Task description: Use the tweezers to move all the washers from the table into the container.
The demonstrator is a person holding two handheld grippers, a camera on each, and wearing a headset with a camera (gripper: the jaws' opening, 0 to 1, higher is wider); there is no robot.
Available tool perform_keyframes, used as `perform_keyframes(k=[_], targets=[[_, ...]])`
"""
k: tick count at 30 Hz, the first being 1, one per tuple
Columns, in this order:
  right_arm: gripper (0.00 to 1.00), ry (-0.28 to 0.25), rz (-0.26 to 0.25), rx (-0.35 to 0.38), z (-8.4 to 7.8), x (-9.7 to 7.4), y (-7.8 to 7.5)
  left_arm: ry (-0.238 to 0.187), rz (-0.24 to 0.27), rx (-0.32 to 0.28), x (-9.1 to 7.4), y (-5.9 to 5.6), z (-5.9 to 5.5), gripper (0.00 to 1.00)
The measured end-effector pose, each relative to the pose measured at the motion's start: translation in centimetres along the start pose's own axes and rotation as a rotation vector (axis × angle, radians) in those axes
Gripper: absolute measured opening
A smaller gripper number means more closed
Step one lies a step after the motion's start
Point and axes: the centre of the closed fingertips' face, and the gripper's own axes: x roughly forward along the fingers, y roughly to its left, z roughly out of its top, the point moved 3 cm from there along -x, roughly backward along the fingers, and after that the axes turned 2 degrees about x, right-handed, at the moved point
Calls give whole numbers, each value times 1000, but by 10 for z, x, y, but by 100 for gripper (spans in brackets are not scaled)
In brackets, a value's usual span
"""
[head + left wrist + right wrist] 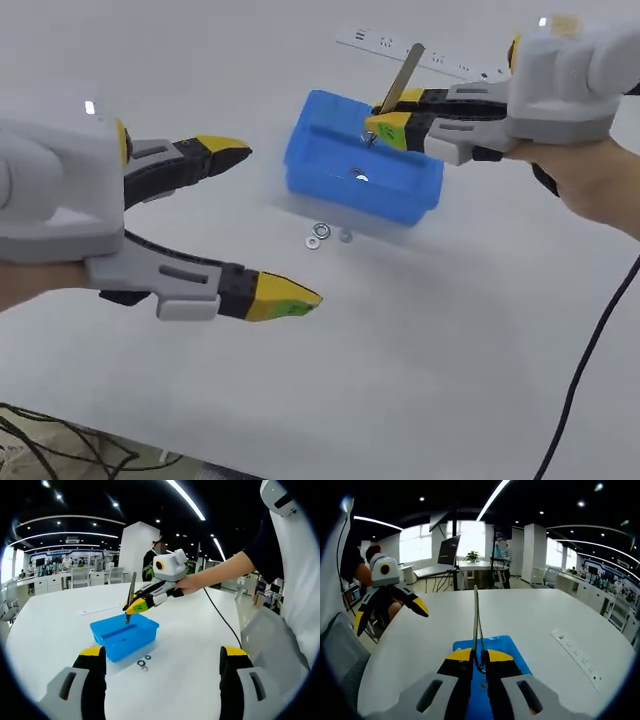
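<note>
My right gripper (388,128) is shut on a pair of metal tweezers (400,80), whose lower tips hang over the blue container (330,190). I cannot tell whether the tips hold a washer. One washer (360,178) lies inside the container. A few washers (320,236) lie on the table just in front of it. My left gripper (265,225) is open and holds nothing, to the left of the washers. In the left gripper view the tweezers (131,590) point down into the container (125,635), with the washers (143,664) nearer. The right gripper view has the tweezers (477,620) between shut jaws.
A white power strip (420,55) lies on the table behind the container. A black cable (590,350) runs down the right side. The white table (420,350) is bare in front. Desks and a person stand far off in the room.
</note>
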Motion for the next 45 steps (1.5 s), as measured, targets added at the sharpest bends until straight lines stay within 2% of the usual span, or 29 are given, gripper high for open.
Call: perform_keyframes(k=[7, 14, 27, 33, 40, 43, 45], targets=[[10, 20, -6, 43, -19, 15, -1, 17, 25, -19, -10, 3, -8, 100], [10, 53, -2, 56, -36, 25, 1, 20, 36, -33, -10, 1, -9, 100], [11, 45, -15, 87, -32, 22, 9, 21, 37, -44, -11, -2, -9, 100], [10, 48, -23, 77, -29, 19, 9, 21, 39, -42, -12, -2, -8, 100], [8, 48, -25, 53, -20, 13, 13, -7, 34, -63, -9, 2, -1, 100], [8, 48, -23, 44, -14, 10, 15, -3, 45, -38, -4, 11, 5, 100], [8, 50, -17, 27, -10, 7, 18, -21, 52, -45, 1, 17, 12, 100]])
